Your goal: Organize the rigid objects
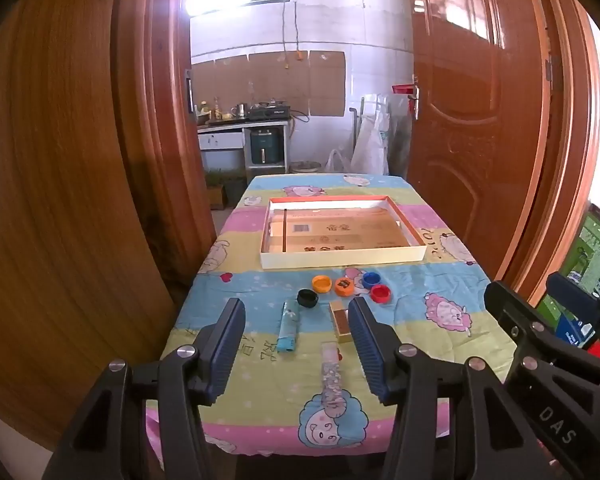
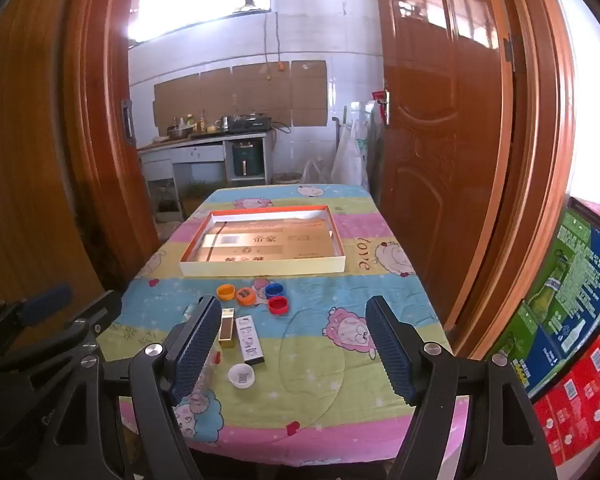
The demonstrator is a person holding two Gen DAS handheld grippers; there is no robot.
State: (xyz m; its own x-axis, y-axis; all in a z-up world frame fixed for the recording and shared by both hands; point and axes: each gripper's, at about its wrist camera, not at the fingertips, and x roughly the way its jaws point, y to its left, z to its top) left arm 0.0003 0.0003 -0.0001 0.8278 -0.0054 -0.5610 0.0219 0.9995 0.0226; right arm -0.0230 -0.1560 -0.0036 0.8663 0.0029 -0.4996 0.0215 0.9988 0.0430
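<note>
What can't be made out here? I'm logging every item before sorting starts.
- Black cap: absent from the right wrist view, seemingly behind a finger of the right gripper.
- White cap and white lighter: absent from the left wrist view, seemingly behind a finger of the left gripper.
- Tray print: too small to read.

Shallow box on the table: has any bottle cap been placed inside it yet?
No. In the left wrist view the shallow box holds only printed cardboard lining, while the bottle caps lie on the tablecloth in front of it.
</note>
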